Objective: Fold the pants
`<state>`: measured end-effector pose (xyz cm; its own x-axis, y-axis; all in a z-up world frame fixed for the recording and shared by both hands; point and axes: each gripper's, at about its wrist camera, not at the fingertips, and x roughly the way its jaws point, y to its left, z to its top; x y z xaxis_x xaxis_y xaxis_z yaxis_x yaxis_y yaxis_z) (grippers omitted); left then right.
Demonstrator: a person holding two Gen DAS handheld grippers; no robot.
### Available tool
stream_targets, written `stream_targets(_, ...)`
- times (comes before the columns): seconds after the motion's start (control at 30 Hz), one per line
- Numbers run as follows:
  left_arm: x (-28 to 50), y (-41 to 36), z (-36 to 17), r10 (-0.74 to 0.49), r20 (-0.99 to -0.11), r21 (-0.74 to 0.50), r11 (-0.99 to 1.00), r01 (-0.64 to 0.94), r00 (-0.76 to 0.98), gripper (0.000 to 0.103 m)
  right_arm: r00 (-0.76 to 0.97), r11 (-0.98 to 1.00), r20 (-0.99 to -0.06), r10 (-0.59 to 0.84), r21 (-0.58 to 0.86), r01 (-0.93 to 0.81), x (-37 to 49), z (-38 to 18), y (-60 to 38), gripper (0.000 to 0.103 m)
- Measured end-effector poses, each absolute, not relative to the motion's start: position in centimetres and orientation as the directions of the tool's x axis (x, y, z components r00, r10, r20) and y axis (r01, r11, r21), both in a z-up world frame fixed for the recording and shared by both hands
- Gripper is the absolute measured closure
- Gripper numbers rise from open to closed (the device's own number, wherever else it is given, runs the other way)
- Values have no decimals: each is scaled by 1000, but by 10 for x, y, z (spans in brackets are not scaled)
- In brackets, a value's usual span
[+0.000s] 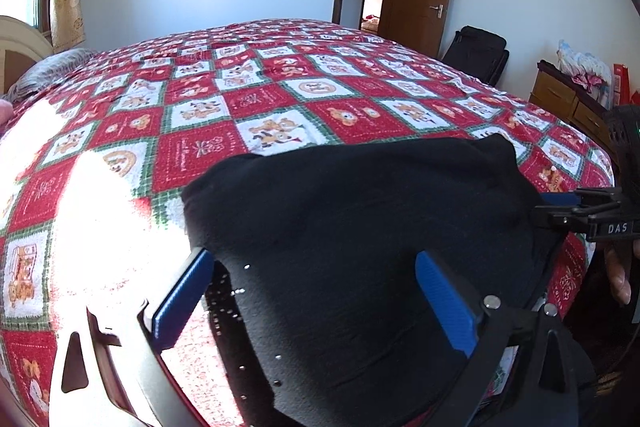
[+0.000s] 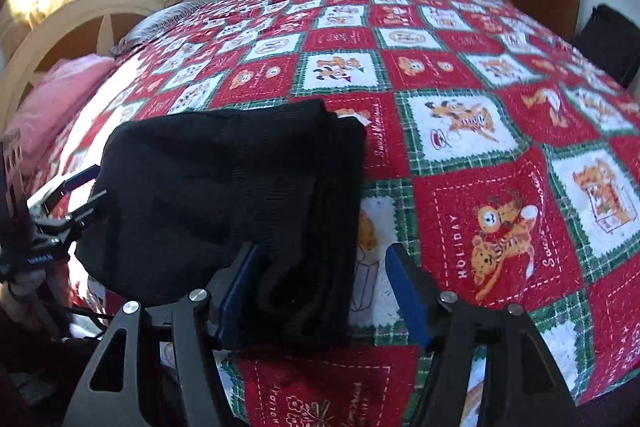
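Black fleece pants [image 1: 360, 247] lie on the bed [image 1: 280, 99] over the red, white and green checked quilt, already folded into a thick, compact bundle near the lower edge of both views. In the left wrist view the left tongs [image 1: 320, 303] stand wide, their blue pads straddling the lower centre of the bundle with cloth between them but not pinched. In the right wrist view the right tongs [image 2: 324, 295] also stand wide at the lower middle of the frame: 1 pad sits against the stacked layers, the other hangs over bare quilt just beside the bundle's right edge. The fold looks nearly complete; the layered edges at the upper right of the bundle are slightly stepped. To finish well, both tongs should probably press or close on all layers at once, keeping the 2 sides level so the stack does not skew, and avoid snagging the quilt beneath, which could drag the bundle out of square.
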<state>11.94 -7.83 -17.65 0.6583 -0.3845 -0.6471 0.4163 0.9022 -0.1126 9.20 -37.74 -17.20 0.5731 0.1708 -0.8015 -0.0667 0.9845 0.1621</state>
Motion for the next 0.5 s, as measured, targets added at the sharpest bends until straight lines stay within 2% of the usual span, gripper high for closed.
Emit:
stream_targets(0.2, 124, -65, -182, -397, -661, -174, 907, 384, 637, 0, 579, 988, -801, 149, 145, -54, 87, -166, -381, 38)
stream_targets(0.3, 120, -64, -178, -381, -656, -162, 914, 371, 651, 0, 682, 990, -720, 128, 128, -50, 77, -135, -372, 38)
stream_targets(0.4, 114, -66, -178, -375, -656, -141, 913, 382, 654, 0, 716, 964, -647, 264, 196, -178, 79, -110, -350, 38)
stream_targets(0.5, 113, -71, -183, -365, -669, -115, 911, 395, 648, 0, 661, 922, -642, 388, 273, -276, 103, -119, -328, 38)
